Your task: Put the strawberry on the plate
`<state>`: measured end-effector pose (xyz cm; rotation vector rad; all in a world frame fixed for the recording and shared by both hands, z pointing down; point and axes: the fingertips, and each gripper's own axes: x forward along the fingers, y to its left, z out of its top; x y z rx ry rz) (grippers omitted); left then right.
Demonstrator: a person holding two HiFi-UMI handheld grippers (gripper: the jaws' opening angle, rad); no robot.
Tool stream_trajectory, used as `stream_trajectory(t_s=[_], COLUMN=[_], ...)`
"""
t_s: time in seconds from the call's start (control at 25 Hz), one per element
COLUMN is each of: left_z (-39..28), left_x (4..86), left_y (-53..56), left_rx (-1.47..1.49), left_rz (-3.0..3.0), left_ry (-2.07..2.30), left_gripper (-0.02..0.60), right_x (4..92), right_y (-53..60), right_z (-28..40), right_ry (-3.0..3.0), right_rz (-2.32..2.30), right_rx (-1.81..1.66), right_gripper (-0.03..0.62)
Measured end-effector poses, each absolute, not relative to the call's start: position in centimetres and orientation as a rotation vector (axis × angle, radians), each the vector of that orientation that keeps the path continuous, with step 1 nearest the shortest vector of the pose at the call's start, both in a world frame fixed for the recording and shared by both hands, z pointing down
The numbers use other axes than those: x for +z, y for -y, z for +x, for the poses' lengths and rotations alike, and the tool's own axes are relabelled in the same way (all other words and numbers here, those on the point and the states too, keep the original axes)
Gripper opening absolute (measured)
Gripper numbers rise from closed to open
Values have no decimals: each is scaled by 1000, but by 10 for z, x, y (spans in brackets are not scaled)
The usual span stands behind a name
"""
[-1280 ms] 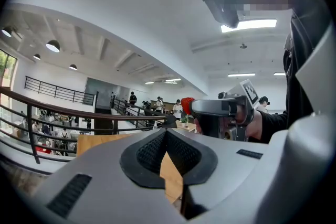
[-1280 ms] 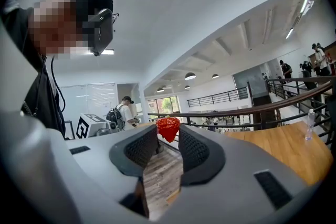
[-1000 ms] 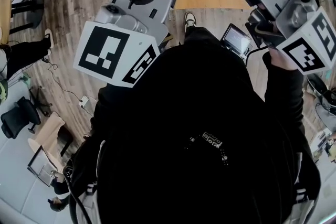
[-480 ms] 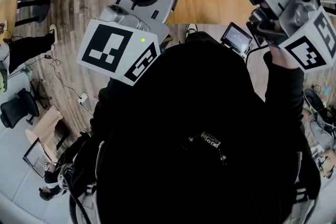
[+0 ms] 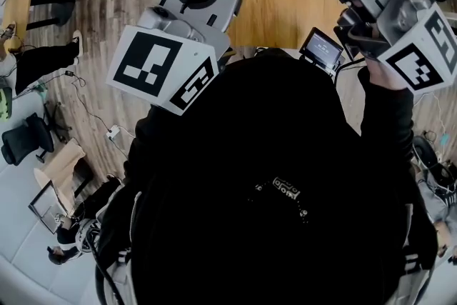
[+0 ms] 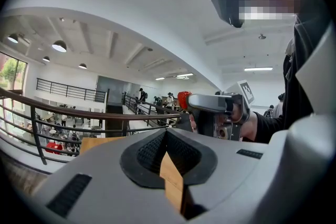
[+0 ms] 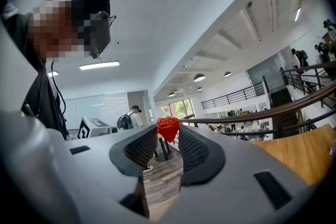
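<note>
Gripping the strawberry (image 7: 168,127) between the tips of my right tool (image 7: 168,135), I hold it at the centre of the right gripper view, the bench (image 7: 302,157) at lower right. My left tool (image 6: 166,134) is closed and empty, with bench wood showing behind it.

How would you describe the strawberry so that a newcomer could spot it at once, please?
Find the right gripper, the grey tool on the head view's right. Follow its two dark ribbed jaws to their tips, where the strawberry is pinched. It is small, bright red and tapers downward, unlike the grey and black around it.
</note>
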<state>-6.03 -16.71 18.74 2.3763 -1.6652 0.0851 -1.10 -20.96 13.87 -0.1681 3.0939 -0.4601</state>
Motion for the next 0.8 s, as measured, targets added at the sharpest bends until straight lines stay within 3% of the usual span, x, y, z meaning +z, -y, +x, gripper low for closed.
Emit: stream_trajectory(t_s=[0.8], left_z=[-36], left_x=[193], left_y=[200], left_rx=[136], left_rz=[2341], left_ry=[1651], left_gripper=[3], right_x=[162], right_y=[257], right_z=[11], right_ry=[-3069], right_rz=[-181], right_rx=[-583], right_gripper=[137])
